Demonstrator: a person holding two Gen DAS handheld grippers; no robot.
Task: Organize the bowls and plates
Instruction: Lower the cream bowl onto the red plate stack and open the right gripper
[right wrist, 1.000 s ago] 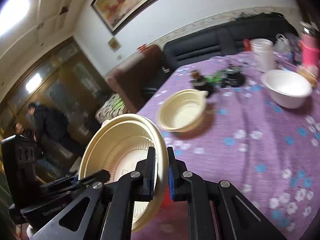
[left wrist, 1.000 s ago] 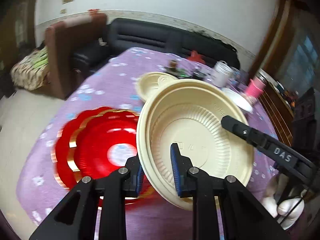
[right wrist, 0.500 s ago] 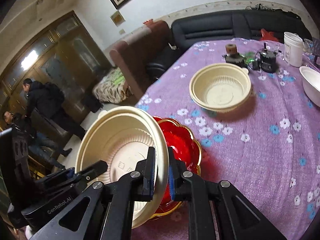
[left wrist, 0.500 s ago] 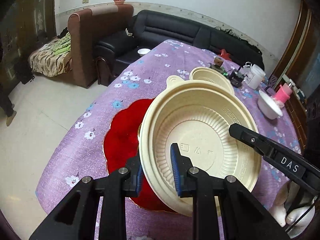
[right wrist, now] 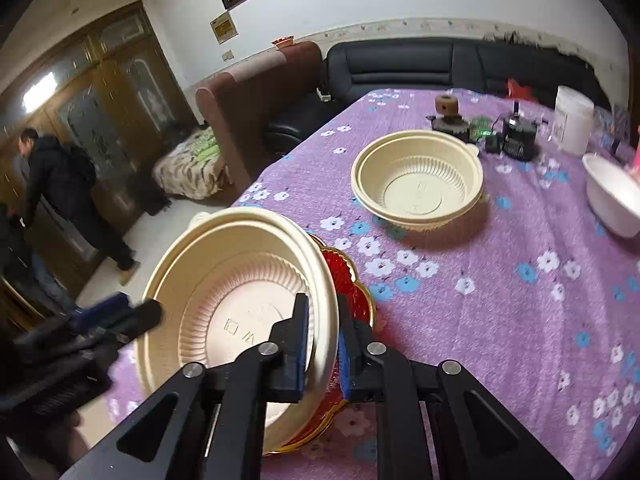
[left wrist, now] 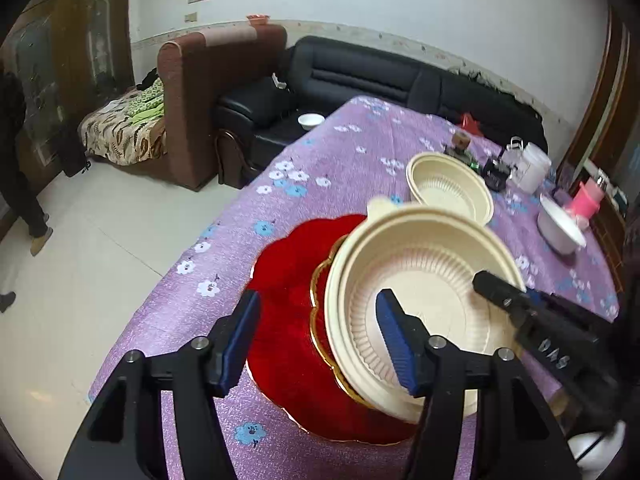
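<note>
Your cream bowl [left wrist: 424,276] sits tilted over the red plate [left wrist: 296,280], mouth facing up and toward you, its near edge low over the plate and its far edge, with the small tab handle, raised toward the second bowl [left wrist: 450,188]. It is round, so no long axis; the tab points away from you along the table [left wrist: 340,148]. Whether the underside touches the plate, you cannot tell.

Left gripper [left wrist: 320,336]: jaws have just been opening and stand apart. The bowl's left rim lies between the fingers, nearer the right one, whose blue pad hangs inside the bowl over the ribbed wall. The left pad is outside, over the red plate, clear of the rim. Nothing is pressed; this hand has let go.

Right gripper [right wrist: 322,340]: clamped on the bowl's right rim. In the right wrist view the rim wall passes between the two blue pads, left finger inside the bowl, right finger outside over the plate's gilt edge. The gap looks slightly looser than a tight pinch, yet the rim fills it and this hand holds the bowl. The right gripper's fingers show in the left view as a black bar across the bowl's right rim.

The plate lies flat on the purple flowered cloth near the table's near-left edge. The second bowl stands upright farther along, apart from the plate. A white bowl [right wrist: 612,196] sits at far right.
</note>
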